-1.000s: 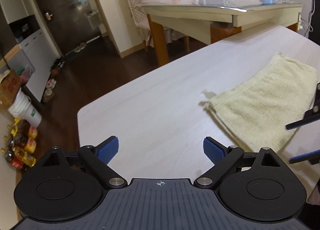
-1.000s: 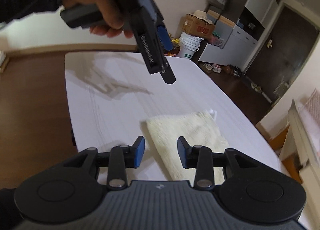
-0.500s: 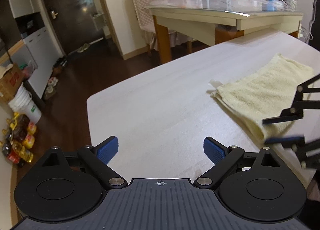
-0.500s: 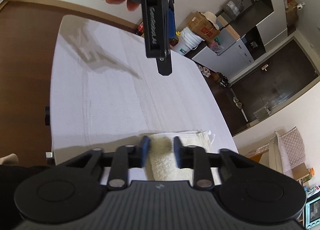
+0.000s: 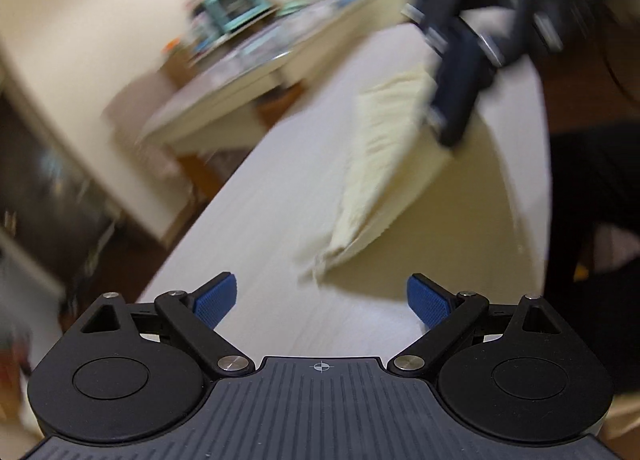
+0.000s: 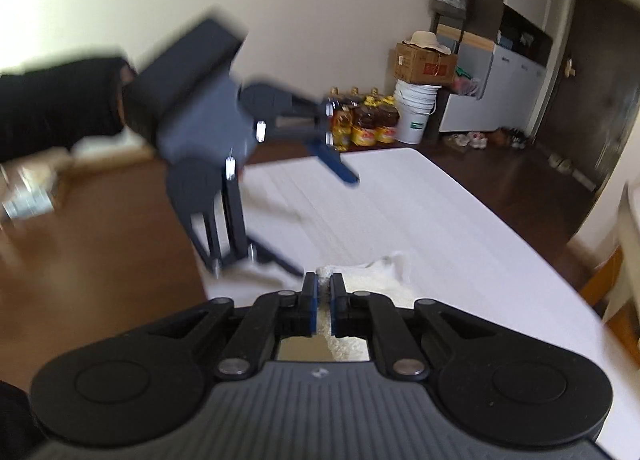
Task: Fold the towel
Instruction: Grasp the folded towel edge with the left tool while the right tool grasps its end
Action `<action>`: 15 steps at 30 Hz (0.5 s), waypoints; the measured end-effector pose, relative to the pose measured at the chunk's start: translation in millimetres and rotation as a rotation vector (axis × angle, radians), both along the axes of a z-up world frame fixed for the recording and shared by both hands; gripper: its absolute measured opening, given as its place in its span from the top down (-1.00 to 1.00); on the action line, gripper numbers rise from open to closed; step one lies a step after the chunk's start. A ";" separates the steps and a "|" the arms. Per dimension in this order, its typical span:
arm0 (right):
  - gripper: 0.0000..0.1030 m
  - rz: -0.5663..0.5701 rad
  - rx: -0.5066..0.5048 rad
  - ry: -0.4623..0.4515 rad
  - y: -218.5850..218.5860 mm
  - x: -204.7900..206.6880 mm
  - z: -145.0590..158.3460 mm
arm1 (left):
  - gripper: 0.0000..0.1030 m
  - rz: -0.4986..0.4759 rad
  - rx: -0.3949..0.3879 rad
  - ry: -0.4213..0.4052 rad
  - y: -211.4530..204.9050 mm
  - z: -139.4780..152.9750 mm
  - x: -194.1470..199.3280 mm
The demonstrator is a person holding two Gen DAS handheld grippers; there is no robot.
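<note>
Gripping 1 towel (image 6: pixel 376 280) on 1 table (image 6: pixel 460 244), right tongs (image 6: pixel 323 292); left tongs (image 5: pixel 322 300) spread wide.

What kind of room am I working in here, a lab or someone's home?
Most likely a home, probably a dining or kitchen area. There are cooking-oil bottles on the floor beside a white bucket, shoes near a dark door, and a dining table with a small oven.
</note>
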State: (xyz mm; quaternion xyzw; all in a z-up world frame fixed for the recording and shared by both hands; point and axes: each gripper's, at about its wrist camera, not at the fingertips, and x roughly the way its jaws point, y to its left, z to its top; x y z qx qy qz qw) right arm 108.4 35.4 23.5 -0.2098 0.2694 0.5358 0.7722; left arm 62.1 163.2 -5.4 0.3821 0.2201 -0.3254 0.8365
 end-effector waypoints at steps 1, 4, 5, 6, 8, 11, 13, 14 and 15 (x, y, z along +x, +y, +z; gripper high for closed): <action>0.87 0.008 0.017 0.026 -7.3 0.0 4.9 | -0.85 -0.038 0.008 -0.002 -7.4 -1.9 -1.8; 0.87 0.030 0.054 0.083 -28.3 -3.1 14.2 | -0.21 -0.106 0.019 0.024 -18.8 -4.6 -3.9; 0.87 0.035 0.059 0.096 -34.9 -5.2 14.9 | 0.04 -0.130 0.029 0.050 -23.3 -4.8 -4.0; 0.87 0.038 0.059 0.103 -40.3 -8.3 14.1 | 0.18 -0.151 0.037 0.072 -26.6 -5.0 -4.1; 0.87 0.047 0.053 0.109 -50.9 -15.4 9.8 | 0.57 -0.191 0.050 0.113 -30.2 -3.4 -6.6; 0.87 0.047 0.060 0.128 -60.8 -21.3 3.3 | 0.80 -0.228 0.075 0.172 -32.8 0.3 -11.6; 0.87 0.046 0.077 0.146 -67.7 -24.2 -0.3 | 0.82 -0.244 0.098 0.216 -35.4 6.0 -16.0; 0.87 0.045 0.096 0.166 -73.7 -25.5 -3.1 | 0.82 -0.252 0.109 0.236 -36.9 9.4 -18.2; 0.87 0.044 0.111 0.182 -78.6 -27.2 -5.1 | 0.83 -0.260 0.120 0.256 -38.3 12.8 -20.4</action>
